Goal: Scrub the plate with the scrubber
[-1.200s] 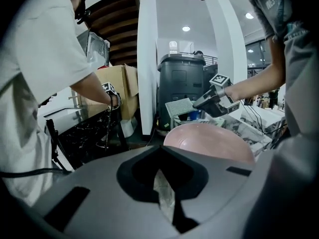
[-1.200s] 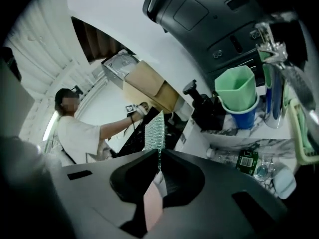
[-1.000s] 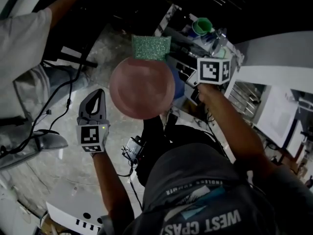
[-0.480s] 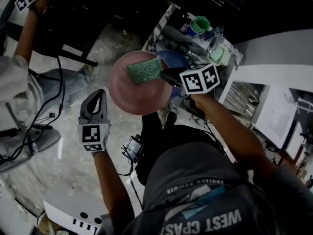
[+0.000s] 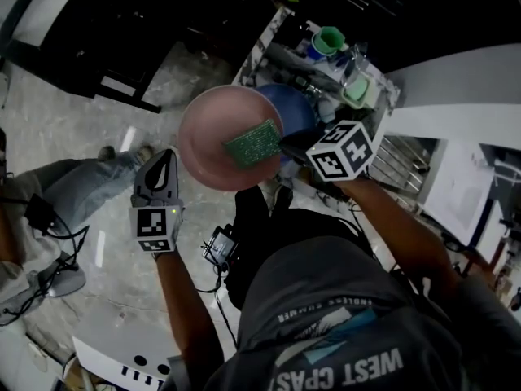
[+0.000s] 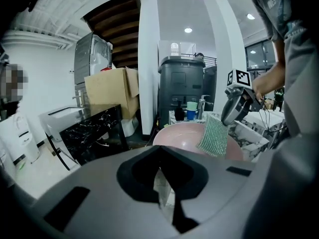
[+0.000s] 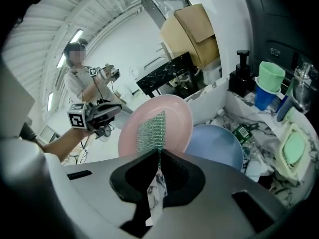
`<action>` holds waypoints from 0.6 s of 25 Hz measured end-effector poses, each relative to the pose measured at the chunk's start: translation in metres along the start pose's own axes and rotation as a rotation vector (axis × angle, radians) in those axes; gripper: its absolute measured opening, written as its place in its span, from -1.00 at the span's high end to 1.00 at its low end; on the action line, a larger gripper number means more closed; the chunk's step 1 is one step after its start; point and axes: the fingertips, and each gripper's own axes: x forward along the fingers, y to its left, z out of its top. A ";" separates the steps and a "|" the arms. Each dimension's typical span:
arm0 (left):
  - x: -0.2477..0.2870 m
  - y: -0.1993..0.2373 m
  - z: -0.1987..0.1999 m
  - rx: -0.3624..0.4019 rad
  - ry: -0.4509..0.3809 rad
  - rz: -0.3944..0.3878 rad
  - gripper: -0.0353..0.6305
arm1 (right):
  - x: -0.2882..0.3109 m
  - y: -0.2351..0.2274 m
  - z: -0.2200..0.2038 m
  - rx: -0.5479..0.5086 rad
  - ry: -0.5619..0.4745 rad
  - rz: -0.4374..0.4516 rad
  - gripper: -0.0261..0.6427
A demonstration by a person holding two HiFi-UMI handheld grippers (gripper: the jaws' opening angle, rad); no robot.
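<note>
Head view shows a pink plate (image 5: pixel 213 133) held in the air above the floor, just left of a cluttered marble table (image 7: pixel 233 108). The left gripper (image 5: pixel 169 158) meets the plate from the near left. Its fingers are pressed together on the plate's near-left rim; in the left gripper view they close to a thin line just where the rim reaches them. The plate is tilted, with its hollow face turned up and toward the right gripper (image 5: pixel 286 145).

The right gripper reaches in from the right, its fingers pinching one edge of a green scrubber (image 5: pixel 254 142), a flat mesh pad. The pad lies against the plate's face on the right half, close to the rim on that side. In the right gripper view it spreads from the fingertips up across the pink surface.

Just right of the pink plate a blue plate (image 5: pixel 301 108) sits on the table, partly covered by the pink one's edge. Farther along the table are a green cup (image 5: pixel 330 39) set in a blue cup (image 7: pixel 262 97), a black pump bottle (image 7: pixel 241 76) and a tray holding a pale green pad (image 7: pixel 294 148). In the right gripper view a second person (image 7: pixel 79 83) stands far off to the left, and a cardboard box (image 7: pixel 197 29) sits high in the background.
</note>
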 end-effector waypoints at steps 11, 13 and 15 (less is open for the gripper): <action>0.005 -0.002 -0.007 -0.012 0.014 -0.002 0.89 | 0.058 0.020 0.049 -0.166 0.035 0.018 0.79; 0.005 -0.001 -0.008 -0.014 0.016 0.003 0.89 | 0.059 0.012 0.063 -0.186 0.023 -0.005 0.79; 0.006 0.004 -0.008 -0.014 0.017 0.006 0.89 | 0.058 -0.002 0.079 -0.192 0.011 -0.040 0.79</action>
